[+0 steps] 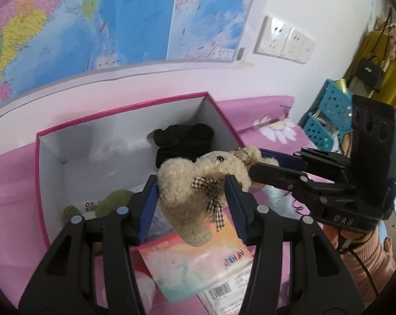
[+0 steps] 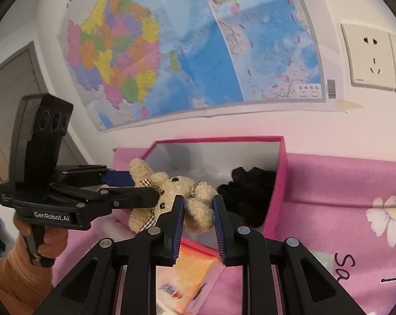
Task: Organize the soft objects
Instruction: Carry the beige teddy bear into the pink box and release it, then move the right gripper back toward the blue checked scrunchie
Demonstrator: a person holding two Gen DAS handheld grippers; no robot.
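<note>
The left gripper and the right gripper both squeeze one teddy bear, up in the air over the front edge of the pink box. The step is carrying the bear to the box. Next, I think, both must let go over the white bottom, beside the black cloth in the far corner.

Item count as observed: 1 beige teddy bear, 1 checked bow on it, 2 grippers (left gripper, right gripper), 1 pink box, 1 black cloth bundle and 1 green soft item, possibly a plush, inside. 1 printed packet. 1 wall map. 3 wall sockets. 2 blue baskets.
</note>
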